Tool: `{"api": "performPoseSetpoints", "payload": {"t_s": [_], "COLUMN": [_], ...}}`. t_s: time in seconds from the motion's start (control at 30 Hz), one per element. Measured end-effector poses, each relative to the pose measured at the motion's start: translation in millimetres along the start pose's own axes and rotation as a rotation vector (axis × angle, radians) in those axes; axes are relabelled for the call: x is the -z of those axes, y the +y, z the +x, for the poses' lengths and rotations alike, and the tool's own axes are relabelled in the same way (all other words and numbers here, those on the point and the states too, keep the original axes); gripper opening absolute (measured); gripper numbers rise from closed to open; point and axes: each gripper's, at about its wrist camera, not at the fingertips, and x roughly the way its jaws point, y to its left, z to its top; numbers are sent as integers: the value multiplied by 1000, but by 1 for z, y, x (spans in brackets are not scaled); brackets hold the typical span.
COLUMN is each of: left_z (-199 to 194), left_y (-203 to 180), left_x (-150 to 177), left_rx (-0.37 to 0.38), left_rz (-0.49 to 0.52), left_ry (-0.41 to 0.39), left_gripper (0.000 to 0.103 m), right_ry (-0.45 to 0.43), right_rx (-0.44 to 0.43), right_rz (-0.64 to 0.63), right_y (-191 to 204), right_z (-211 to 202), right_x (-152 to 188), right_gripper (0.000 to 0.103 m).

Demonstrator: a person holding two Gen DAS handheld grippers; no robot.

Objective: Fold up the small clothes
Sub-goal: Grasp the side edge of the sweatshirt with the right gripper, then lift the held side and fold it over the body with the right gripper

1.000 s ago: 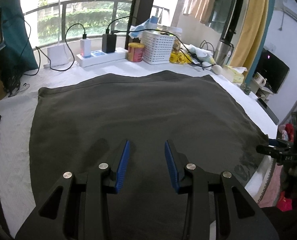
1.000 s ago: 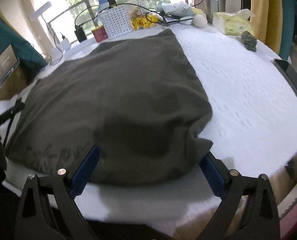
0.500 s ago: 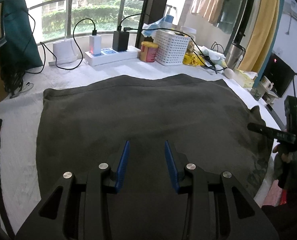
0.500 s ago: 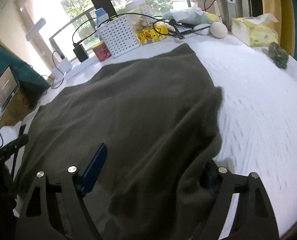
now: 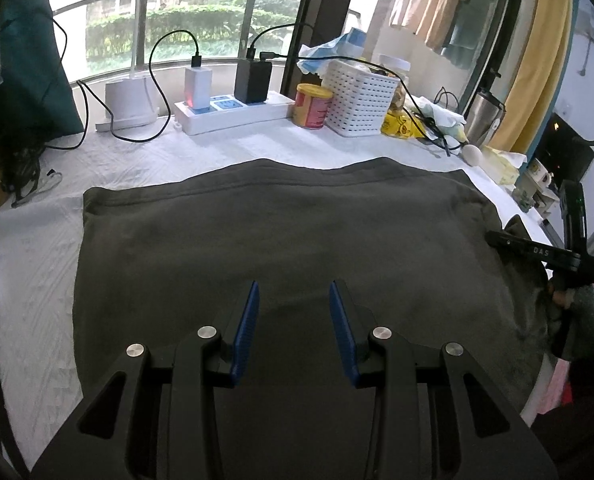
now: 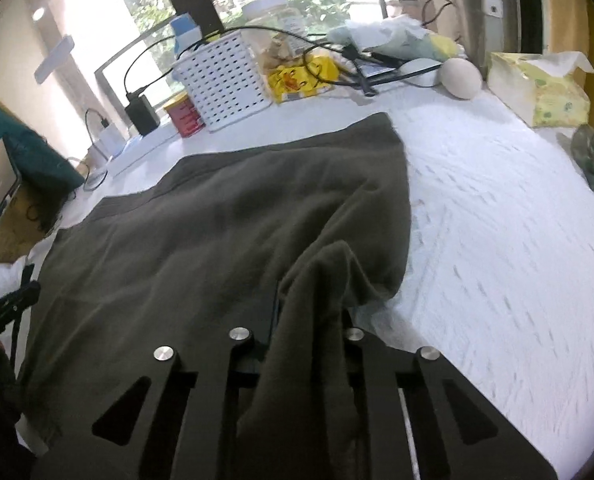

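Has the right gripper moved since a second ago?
Yes. The right gripper has shut on the garment corner and lifted it inward, away from the table's near edge.

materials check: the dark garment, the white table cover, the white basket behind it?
Dark garment: soft matte knit, maybe fleece or sweatshirt jersey; it bunches in thick soft folds where the right gripper pinches it. Table cover: white textured woven cloth, matte, with a raised pattern. Basket: looks like moulded plastic, rigid walls with a regular grid of holes.
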Motion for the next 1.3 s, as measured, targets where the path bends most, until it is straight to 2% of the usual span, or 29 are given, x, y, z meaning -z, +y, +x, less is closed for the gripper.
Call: {"api": "performPoseSetpoints", "payload": {"t_s": [0.17, 0.3, 0.63, 1.03, 1.3], "left_z": [-3, -8, -29, -61, -75], "left_y": [9, 18, 42, 80, 100], "left_x": [0, 1, 5, 28, 40], "left_rx": [-7, -3, 9, -29, -66], "left_rz": [-15, -33, -74, -154, -193], "left_ry": [-11, -30, -91, -142, -150], "left_gripper": [39, 39, 39, 39, 39], "right_ry": [-15, -25, 14, 67, 107], "right_rx": [-32, -93, -231, -396, -463], "right_rz": [-41, -94, -235, -379, -459], "right_y": [22, 54, 137, 234, 286], "right_z": [-4, -7, 11, 31, 47], "right_x": [-7, -12, -12, -1, 9], "right_gripper": [12, 11, 11, 11, 11]}}
